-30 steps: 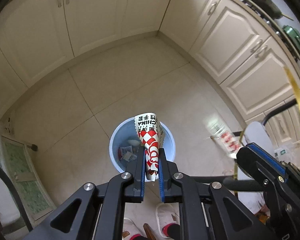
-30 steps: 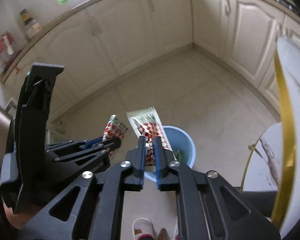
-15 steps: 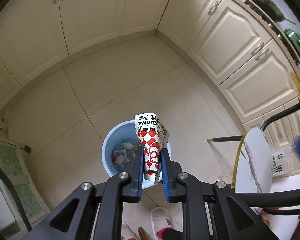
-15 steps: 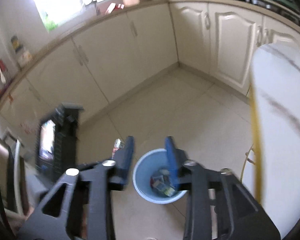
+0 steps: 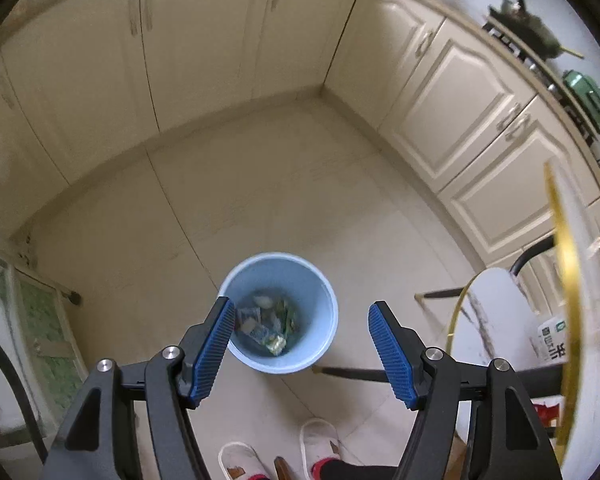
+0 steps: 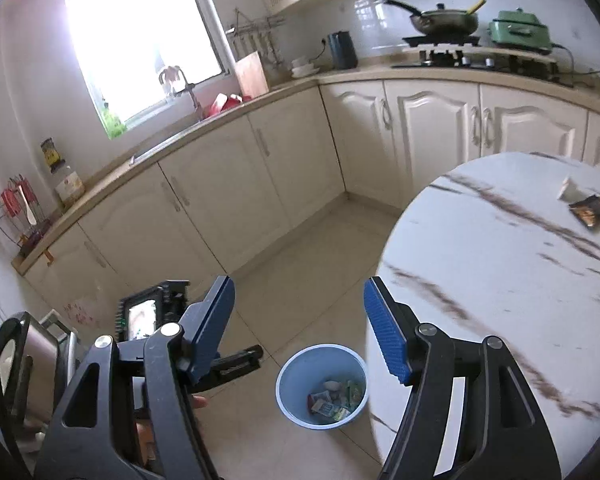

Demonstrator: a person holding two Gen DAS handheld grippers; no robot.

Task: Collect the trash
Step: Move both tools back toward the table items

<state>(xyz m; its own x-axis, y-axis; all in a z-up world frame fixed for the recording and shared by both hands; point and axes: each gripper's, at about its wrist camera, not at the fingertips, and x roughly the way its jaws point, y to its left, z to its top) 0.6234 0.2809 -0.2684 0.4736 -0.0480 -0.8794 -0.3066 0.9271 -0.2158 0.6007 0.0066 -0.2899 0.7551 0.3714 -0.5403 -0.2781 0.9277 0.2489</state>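
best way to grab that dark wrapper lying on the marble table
Take the dark wrapper by its near edge, which faces bare marble table; other scraps crowd its far side. It lies flat, so come from above, the opening, empty right gripper straddling that edge.

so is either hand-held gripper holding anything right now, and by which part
Nothing is held. The left hand-held gripper and right hand-held gripper both have jaws opening with nothing between them, above the blue bin.
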